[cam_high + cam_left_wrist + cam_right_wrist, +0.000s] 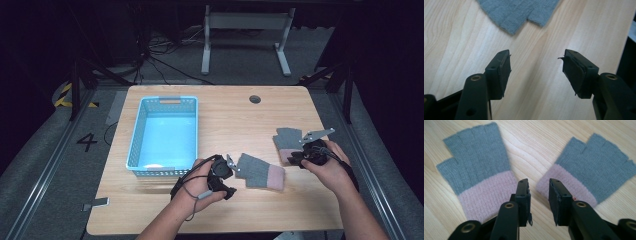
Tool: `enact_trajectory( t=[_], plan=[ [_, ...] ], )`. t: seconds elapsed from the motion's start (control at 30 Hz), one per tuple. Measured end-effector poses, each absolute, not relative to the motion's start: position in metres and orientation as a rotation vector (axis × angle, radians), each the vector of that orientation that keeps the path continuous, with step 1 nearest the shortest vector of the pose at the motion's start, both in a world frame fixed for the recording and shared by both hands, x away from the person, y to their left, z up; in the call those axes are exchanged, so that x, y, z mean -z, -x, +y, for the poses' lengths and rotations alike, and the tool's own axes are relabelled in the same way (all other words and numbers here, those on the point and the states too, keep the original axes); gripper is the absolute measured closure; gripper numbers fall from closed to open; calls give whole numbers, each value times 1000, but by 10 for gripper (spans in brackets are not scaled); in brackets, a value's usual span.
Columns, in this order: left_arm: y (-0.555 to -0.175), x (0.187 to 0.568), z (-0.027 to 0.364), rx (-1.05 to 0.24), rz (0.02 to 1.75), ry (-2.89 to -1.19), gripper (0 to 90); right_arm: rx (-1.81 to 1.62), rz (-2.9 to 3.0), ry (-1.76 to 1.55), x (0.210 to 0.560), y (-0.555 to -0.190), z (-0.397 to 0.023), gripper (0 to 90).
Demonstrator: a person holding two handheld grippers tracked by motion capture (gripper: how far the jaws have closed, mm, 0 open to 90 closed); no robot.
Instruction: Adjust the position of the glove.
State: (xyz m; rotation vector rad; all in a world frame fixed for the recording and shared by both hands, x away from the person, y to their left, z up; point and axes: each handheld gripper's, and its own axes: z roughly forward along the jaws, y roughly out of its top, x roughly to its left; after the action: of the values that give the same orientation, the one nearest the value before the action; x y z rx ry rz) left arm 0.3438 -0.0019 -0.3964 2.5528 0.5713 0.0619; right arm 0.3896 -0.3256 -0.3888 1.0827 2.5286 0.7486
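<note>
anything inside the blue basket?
The blue basket looks empty in the high view: bare pale-blue floor, with one faint light patch near the front wall that I can't identify. The strip of floor right behind that near wall is hidden.

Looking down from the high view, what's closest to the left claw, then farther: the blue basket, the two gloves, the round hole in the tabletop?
From the left claw:
1. Nearer glove, just to its right.
2. Blue basket, up and to its left.
3. Second glove, by the right claw.
4. Round hole, at the far edge.
</note>
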Motion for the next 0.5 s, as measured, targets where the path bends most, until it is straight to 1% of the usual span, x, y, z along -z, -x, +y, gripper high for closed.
enact_trajectory(
  t=[0.23, 0.5],
  plan=[
    [-346, 393, 2, -58, 598, -2542, 380, -796, 2536, -1066, 386, -386, -322, 672],
    [-346, 392, 3, -56, 584, -2550, 372, -844, 2558, -1043, 383, -386, -316, 668]
  ],
)
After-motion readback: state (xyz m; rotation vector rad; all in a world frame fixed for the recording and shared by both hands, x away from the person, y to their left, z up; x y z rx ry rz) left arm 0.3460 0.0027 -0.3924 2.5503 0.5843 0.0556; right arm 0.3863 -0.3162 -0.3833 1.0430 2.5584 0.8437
